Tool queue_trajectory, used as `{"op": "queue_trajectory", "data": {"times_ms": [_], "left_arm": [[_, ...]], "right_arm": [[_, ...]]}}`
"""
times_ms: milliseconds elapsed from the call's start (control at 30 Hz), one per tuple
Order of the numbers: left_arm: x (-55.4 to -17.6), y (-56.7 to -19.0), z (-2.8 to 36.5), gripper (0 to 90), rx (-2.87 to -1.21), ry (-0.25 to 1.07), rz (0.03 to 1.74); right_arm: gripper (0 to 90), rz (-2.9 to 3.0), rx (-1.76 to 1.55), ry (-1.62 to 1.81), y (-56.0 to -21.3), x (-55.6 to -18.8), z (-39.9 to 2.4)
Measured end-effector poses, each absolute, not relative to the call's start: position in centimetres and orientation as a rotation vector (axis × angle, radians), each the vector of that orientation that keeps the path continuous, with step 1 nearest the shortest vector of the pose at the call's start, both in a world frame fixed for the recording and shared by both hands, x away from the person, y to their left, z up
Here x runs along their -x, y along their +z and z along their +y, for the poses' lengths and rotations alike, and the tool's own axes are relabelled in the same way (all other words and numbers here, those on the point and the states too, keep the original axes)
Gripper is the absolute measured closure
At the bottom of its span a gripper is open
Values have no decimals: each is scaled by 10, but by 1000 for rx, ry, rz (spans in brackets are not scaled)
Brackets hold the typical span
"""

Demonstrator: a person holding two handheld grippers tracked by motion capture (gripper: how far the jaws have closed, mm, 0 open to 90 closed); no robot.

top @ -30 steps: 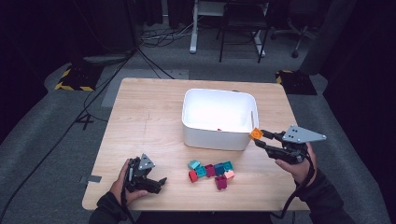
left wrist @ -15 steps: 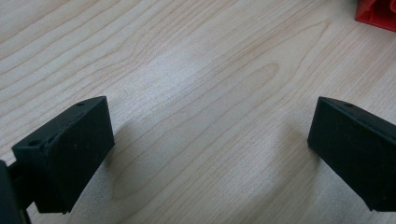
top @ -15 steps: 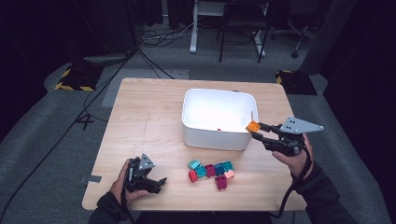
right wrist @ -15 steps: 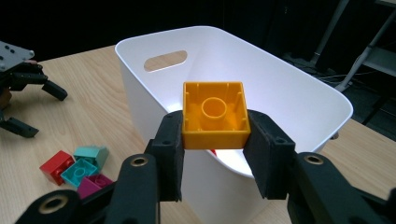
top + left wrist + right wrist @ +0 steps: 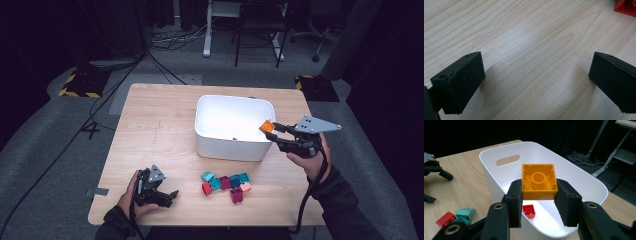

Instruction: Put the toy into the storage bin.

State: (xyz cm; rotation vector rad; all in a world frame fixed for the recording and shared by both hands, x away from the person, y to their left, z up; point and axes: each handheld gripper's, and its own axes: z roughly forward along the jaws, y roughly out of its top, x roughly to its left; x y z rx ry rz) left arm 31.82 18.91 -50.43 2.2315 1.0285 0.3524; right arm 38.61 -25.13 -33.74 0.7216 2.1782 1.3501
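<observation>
My right gripper (image 5: pixel 270 130) is shut on an orange brick (image 5: pixel 267 126), holding it above the right rim of the white bin (image 5: pixel 227 150). In the right gripper view the orange brick (image 5: pixel 539 181) sits hollow side toward the camera between the two pads, over the bin (image 5: pixel 586 183). A small red brick (image 5: pixel 529 211) lies on the bin's floor. My left gripper (image 5: pixel 171 197) rests on the table near the front left, jaws wide open. In the left gripper view, the left gripper (image 5: pixel 536 82) has only bare wood between its jaws.
A cluster of several loose bricks (image 5: pixel 227 182), teal, red, magenta and pink, lies on the table in front of the bin. One red brick (image 5: pixel 626 6) shows at the far corner of the left gripper view. The wooden table (image 5: pixel 155 125) ends close behind the bin.
My right gripper has carried the orange brick up and slightly left, from beside the bin's front right corner to above its right rim. The left gripper has stayed in place.
</observation>
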Motion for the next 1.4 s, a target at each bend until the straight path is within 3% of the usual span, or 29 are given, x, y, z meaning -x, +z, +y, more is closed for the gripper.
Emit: {"op": "queue_trajectory", "data": {"times_ms": [1233, 1400], "left_arm": [[-318, -504, 189, 5, -2233, 356, 1028], [-318, -504, 189, 5, -2233, 352, 1030]], "right_arm": [[590, 2204, -785, 1252, -350, -422, -220], [556, 2190, -806, 1249, -350, -423, -221]]}}
